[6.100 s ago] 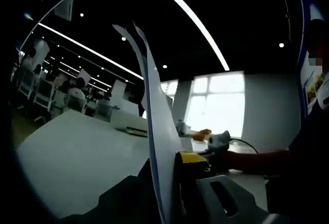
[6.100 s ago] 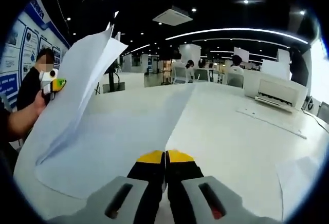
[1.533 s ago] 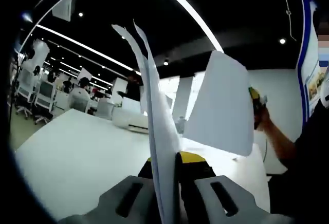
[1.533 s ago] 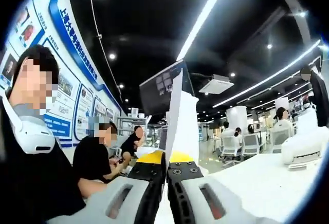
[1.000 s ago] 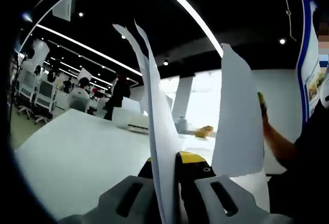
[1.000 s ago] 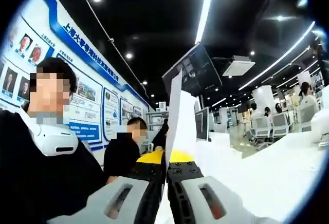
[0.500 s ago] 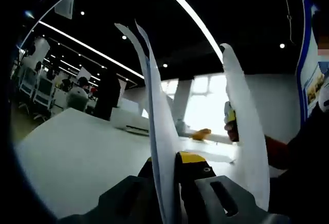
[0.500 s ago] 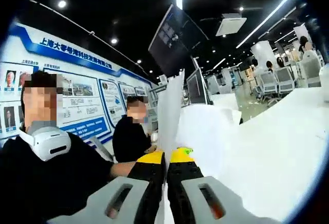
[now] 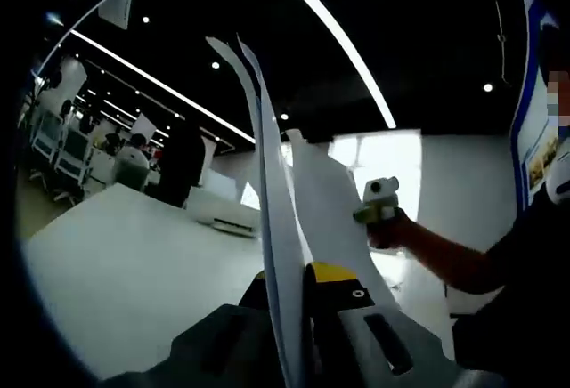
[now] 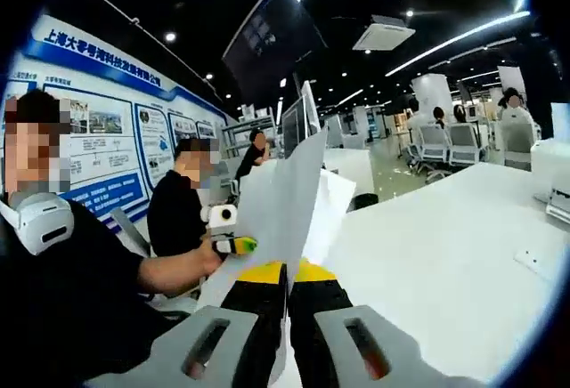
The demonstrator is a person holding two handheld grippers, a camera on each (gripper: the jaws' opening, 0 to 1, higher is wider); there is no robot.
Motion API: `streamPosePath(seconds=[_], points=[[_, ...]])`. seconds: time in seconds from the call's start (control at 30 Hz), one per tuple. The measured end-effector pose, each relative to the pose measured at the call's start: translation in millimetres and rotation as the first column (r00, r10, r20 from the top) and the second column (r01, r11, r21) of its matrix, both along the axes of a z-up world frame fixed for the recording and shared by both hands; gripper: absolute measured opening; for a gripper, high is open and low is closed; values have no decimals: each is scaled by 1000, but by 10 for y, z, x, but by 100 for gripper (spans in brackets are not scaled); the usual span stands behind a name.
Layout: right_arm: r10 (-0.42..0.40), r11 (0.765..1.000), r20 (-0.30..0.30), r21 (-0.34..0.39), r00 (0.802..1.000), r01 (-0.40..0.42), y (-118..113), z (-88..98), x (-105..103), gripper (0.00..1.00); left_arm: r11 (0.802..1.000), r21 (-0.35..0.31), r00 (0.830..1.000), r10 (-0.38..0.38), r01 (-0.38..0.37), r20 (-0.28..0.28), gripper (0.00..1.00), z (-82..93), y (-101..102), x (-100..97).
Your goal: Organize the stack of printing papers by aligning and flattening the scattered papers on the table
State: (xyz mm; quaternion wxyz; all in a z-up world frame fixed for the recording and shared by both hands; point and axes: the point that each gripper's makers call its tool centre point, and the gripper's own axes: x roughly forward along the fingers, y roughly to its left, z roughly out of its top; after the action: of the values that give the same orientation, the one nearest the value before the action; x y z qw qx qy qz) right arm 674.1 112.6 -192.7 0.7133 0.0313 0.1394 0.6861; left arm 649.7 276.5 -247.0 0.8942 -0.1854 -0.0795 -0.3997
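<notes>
In the left gripper view, the left claw [image 9: 298, 274] comes up from the bottom middle. Its two yellow-tipped jaws are pressed together on white paper sheets [image 9: 267, 201]. The sheets stand up on edge and reach toward the top middle of the frame. Just to the right of them is one more sheet [image 9: 325, 206], leaning and bent. The other claw [image 9: 378, 201] is at the middle right, held in a hand [image 9: 396, 230], close beside that sheet. The white counter [image 9: 125, 263] spreads across the lower left.

In the right gripper view, the right claw [image 10: 287, 274] rises from the bottom middle. Its jaws pinch a sheet of paper [image 10: 280, 201] that leans up toward the middle. The left claw [image 10: 230, 237] shows at the middle left, right at the paper's edge. The counter [image 10: 445, 254] fills the right side. A printer [image 9: 223, 213] sits on the counter in the left gripper view, far back at the middle left.
</notes>
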Motion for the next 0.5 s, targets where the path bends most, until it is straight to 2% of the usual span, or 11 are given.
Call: streamPosePath(seconds=[0.23, 0.5], points=[[-43, 999, 13, 10, 999, 43, -37, 27, 97, 0, 996, -77, 999, -43, 42, -6, 8, 69, -2, -44], [-28, 1000, 16, -5, 999, 28, 106, -26, 13, 0, 992, -104, 997, -75, 72, -26, 10, 80, -59, -57]])
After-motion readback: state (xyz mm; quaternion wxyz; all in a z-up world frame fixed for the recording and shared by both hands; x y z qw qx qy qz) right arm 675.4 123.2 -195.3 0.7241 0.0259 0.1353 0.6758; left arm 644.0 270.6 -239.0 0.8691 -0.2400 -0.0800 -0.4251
